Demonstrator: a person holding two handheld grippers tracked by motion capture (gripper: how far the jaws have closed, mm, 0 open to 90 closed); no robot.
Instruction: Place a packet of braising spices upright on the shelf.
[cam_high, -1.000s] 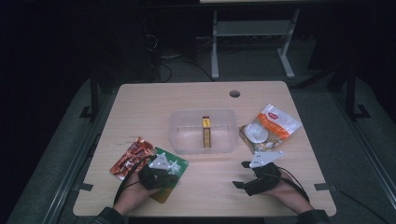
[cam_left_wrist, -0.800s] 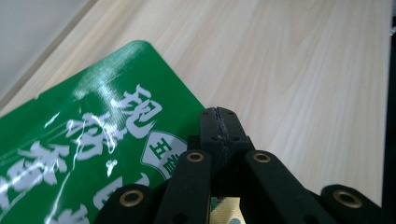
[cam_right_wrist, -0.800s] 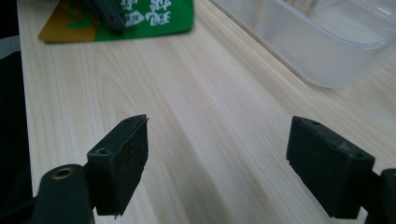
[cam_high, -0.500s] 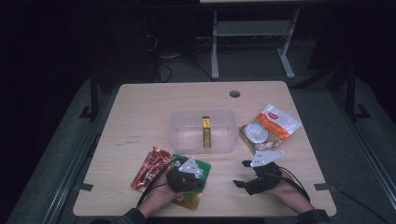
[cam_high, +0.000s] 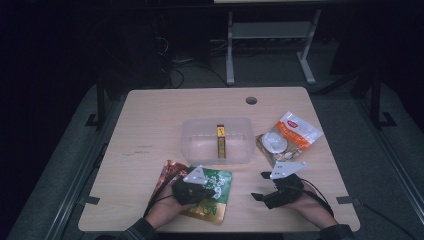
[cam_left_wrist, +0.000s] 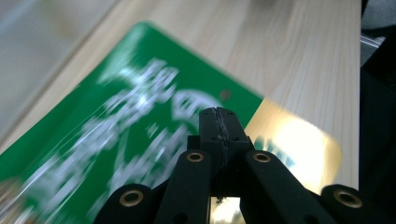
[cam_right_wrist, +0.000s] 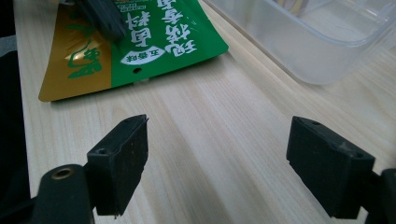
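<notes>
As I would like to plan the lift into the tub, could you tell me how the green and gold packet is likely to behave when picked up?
The green and gold packet lies flat and thin, so it probably flops from one edge. Its glossy foil may slip in a pinch. It looks light for its size; the shut left gripper is over it.

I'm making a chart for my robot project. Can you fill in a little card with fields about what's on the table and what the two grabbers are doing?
left gripper: jaws shut, above the green snack packet
right gripper: jaws open, nothing between them, over bare table
clear plastic box: middle of the table, a yellow bar inside
red packet: partly under the green one
white and orange bag: right of the box
</notes>
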